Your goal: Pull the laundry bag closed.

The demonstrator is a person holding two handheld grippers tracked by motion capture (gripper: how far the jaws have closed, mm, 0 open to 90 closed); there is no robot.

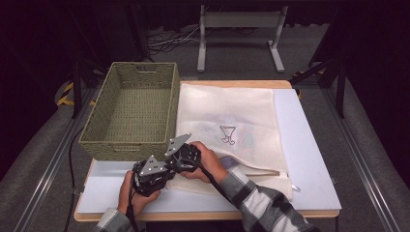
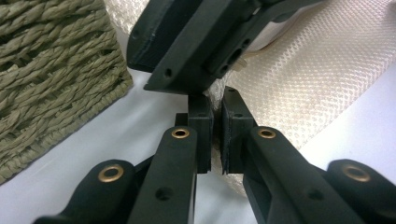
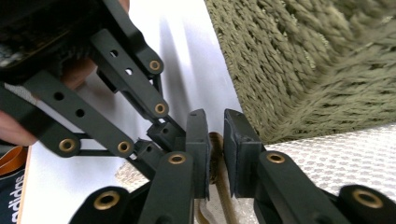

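A cream mesh bag (image 1: 227, 111) with a small dark print lies flat on the white table. Both grippers meet at its near left corner. My left gripper (image 2: 216, 107) is shut on the bag's mesh edge (image 2: 317, 79), with fabric pinched between the pads. The right gripper (image 3: 215, 116) is nearly shut, and a tan zipper pull (image 3: 215, 154) sits between its pads. In the high view the left gripper (image 1: 167, 175) points up and right, while the right gripper (image 1: 175, 164) reaches in from the right. The right gripper's black body (image 2: 201, 42) hangs just beyond my left jaws.
A woven olive basket (image 1: 123, 149) stands at the table's left, close beside the grippers (image 2: 51, 70) (image 3: 303, 60). Bare white tabletop (image 1: 309, 159) runs along the right and the front. A metal stand (image 1: 239, 29) is on the floor beyond the table.
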